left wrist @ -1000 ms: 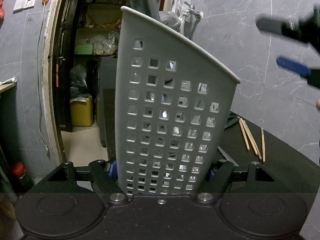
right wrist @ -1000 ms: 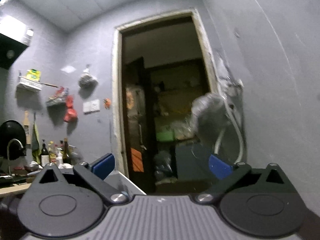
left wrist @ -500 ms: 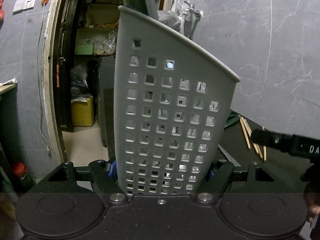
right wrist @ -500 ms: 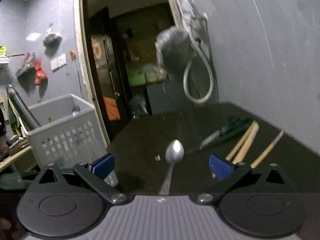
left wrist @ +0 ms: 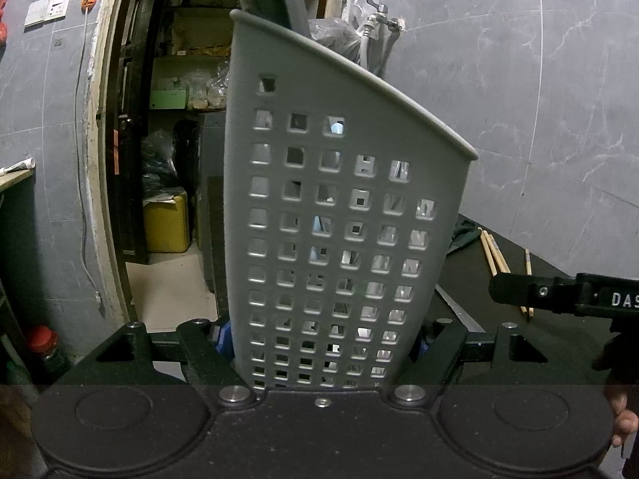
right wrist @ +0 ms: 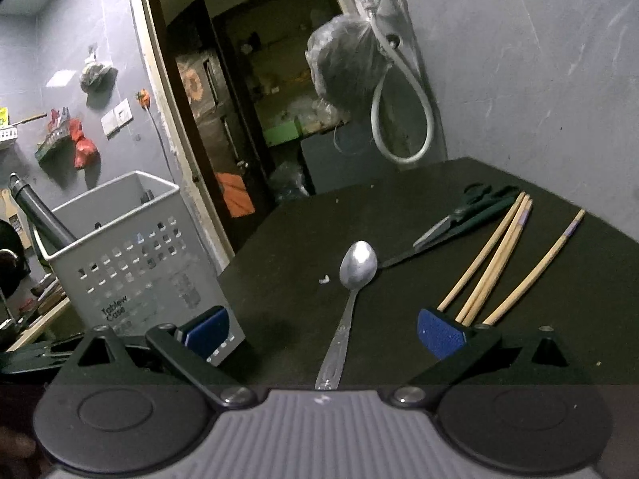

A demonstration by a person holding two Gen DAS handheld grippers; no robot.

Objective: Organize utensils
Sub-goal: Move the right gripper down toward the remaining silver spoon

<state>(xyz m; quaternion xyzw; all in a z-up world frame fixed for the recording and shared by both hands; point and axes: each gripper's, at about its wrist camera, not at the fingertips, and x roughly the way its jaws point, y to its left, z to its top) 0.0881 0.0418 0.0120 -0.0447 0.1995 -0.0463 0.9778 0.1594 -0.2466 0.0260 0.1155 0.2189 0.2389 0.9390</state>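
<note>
**me:** Holding the grey utensil caddy (left wrist: pixel 343 215) clamped between my left gripper (left wrist: pixel 319 343) pads at the near edge of the dark table (right wrist: pixel 399 199), upright, a dark handle (right wrist: pixel 38 215) already sticking out of its top. It's sitting off to the left of everything else.

**other:** and the other hand?

**me:** My right gripper (right wrist: pixel 323 331) is hanging wide open, gripping nothing, low over the table. The spoon (right wrist: pixel 351 291) is lying flat right between the two blue pads (right wrist: pixel 439 335), its long axis running straight away from me, handle end nearest, bowl pointing at the wall. So the fingers are straddling the handle crosswise, which I'm guessing is what the next grab needs. Right hand is clearly the nearer one.

**other:** anything in the way?

**me:** The chopsticks (right wrist: pixel 495 271) are fanning out just beside the right pad, so I'm thinking that side could snag one. The scissors (right wrist: pixel 463 219) are lying past the spoon's bowl, tip close to it. Tiny white crumb (right wrist: pixel 324 279) left of the bowl, not bothering anything.
</note>
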